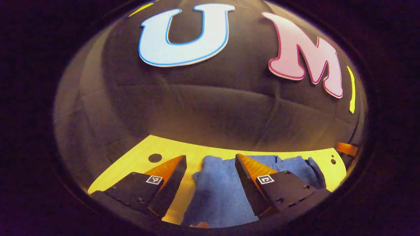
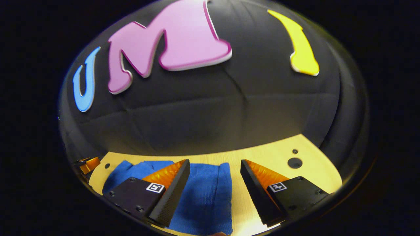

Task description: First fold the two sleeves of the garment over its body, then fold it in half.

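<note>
In the left gripper view, the left gripper (image 1: 210,160) shows at six o'clock with its two fingers spread wide apart and nothing held between them. Through the gap and under the finger at five o'clock lies the blue garment (image 1: 220,193), a soft knit with a fine ribbed texture. It rests flat on the pale wooden table (image 1: 137,157). Its near part reaches down to six o'clock, and its far edge is bunched into rounded lumps, with more folds trailing off toward four o'clock. Bare table shows at seven o'clock, where a dark round hole (image 1: 155,158) sits in the wood. Whether the fingers touch the cloth cannot be told.

In the right gripper view, the right gripper (image 2: 215,162) also sits at six o'clock with its fingers standing well apart, gripping nothing. The garment (image 2: 203,196) lies under and beside the finger at seven o'clock and fills much of the gap. Its right edge runs straight and neat from six o'clock toward the centre, while a looser rumpled part spreads toward eight o'clock. Bare table (image 2: 279,157) lies under the finger at five o'clock, with a large hole (image 2: 294,162) and a smaller one beyond it at four o'clock.

Beyond the table's far edge, in both views, hangs the black cloth wall (image 2: 210,111), creased into shallow folds.
</note>
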Tool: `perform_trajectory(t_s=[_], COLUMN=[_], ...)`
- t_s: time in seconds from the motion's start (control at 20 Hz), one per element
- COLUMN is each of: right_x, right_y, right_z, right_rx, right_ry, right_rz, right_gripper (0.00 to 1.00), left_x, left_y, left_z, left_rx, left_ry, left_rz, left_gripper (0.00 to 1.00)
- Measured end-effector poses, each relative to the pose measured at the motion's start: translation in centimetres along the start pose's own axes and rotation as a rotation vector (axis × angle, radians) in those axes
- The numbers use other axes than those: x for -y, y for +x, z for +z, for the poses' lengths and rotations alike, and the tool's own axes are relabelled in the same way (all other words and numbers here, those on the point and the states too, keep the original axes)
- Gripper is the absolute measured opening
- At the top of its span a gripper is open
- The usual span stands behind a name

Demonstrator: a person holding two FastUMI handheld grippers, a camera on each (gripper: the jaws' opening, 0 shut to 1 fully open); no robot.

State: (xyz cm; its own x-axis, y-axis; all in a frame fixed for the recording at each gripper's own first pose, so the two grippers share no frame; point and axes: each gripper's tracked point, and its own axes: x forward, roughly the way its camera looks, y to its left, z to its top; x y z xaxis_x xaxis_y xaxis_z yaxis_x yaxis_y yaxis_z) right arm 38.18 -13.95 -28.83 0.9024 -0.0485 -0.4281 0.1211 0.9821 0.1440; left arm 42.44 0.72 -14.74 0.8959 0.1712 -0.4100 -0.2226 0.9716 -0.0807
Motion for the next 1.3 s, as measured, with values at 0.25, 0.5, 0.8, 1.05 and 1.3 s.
perform_trajectory(t_s=[0.25,0.5,0.8,1.05,1.3], right_x=[-0.6,-2.2,-4.2,-4.8,-6.7], right_y=[-12.2,-26.3,-38.8,-47.8,-52.6], right_z=[4.5,8.0,7.3,7.4,3.1], right_rx=[0.251,0.484,0.551,0.627,0.532], right_ry=[0.005,0.037,-0.087,-0.138,-0.134], right_rz=[-0.045,0.022,0.005,-0.021,0.040], right_gripper=[0.97,1.00,0.96,0.96,0.96], left_x=[-0.3,0.1,1.4,0.7,0.7], left_y=[-12.3,-24.4,-39.4,-47.3,-51.4], left_z=[1.6,0.7,-0.6,-2.5,-4.5], left_rx=[0.252,0.425,0.547,0.611,0.551], left_ry=[-0.067,0.080,-0.028,-0.037,-0.013], left_rz=[-0.115,-0.118,-0.232,-0.224,-0.215], left_gripper=[0.86,0.83,0.83,0.83,0.83])
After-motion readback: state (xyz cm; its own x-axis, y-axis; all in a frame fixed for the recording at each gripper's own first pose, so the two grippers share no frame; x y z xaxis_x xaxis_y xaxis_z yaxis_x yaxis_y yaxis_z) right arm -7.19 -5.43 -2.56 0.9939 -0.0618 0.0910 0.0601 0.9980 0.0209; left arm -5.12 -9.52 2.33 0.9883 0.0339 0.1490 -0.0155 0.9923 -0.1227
